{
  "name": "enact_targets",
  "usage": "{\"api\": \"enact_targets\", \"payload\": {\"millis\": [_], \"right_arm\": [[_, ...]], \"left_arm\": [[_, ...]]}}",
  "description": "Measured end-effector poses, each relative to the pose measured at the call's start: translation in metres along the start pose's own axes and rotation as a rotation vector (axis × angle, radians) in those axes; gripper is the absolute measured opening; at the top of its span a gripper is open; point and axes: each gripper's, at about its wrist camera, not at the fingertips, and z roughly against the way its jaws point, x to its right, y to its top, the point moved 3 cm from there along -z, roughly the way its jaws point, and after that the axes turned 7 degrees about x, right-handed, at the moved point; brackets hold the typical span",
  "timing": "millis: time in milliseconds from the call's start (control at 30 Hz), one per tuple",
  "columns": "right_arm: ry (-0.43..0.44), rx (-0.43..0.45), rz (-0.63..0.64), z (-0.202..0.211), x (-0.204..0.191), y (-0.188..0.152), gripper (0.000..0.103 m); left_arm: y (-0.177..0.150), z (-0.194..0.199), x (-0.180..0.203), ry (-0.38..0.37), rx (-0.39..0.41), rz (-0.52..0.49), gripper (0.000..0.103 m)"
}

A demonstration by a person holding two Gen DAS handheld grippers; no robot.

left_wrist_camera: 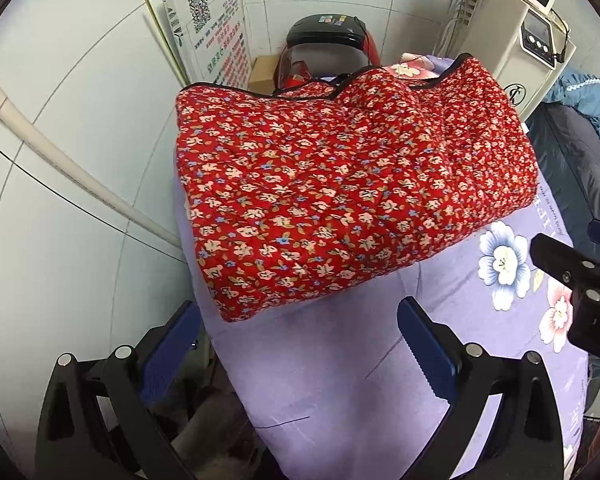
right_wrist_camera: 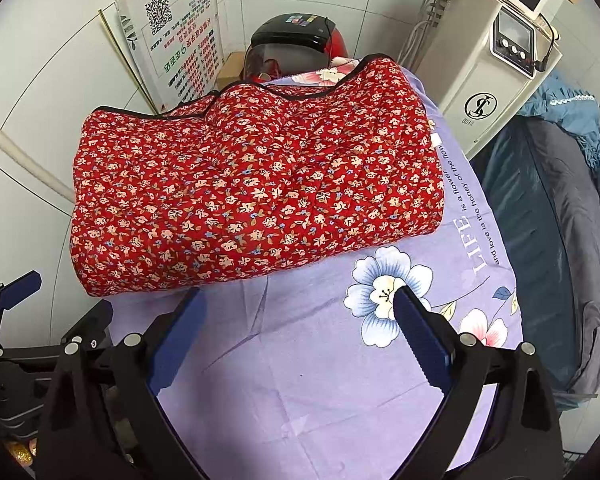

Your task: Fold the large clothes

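1. Left wrist view: the left gripper [left_wrist_camera: 296, 322] hangs over the lilac flowered sheet [left_wrist_camera: 332, 364], its blue-padded fingers [left_wrist_camera: 424, 344] spread apart with nothing between them.
2. The folded red floral quilted garment [left_wrist_camera: 348, 184] lies on the sheet toward 12 o'clock from the left gripper, its near corner just beyond the fingertips and not touching them.
3. The right gripper's dark body enters this view at 3 o'clock.
4. Right wrist view: the right gripper [right_wrist_camera: 300, 308] also stands with its fingers [right_wrist_camera: 418, 332] wide apart, holding nothing, above the sheet.
5. The garment sits between 10 and 12 o'clock here, its black-piped edge at the far side.
6. Behind the garment, at 12 o'clock, stands a black and red appliance [right_wrist_camera: 296, 36]; at 11 o'clock a printed sign with a QR code [right_wrist_camera: 172, 36] leans on the tiled wall.
7. A cream machine [right_wrist_camera: 484, 76] with a small screen stands at 2 o'clock, with blue-grey clothing [right_wrist_camera: 552, 216] heaped at 3 o'clock.
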Motion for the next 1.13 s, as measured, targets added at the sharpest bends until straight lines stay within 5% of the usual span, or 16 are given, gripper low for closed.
{"api": "enact_targets", "payload": {"millis": [1133], "right_arm": [[-0.002, 0.009, -0.008, 0.0004, -0.0030, 0.0011, 0.093]], "left_arm": [[-0.0029, 0.0001, 0.0003, -0.003, -0.008, -0.017, 0.097]]}}
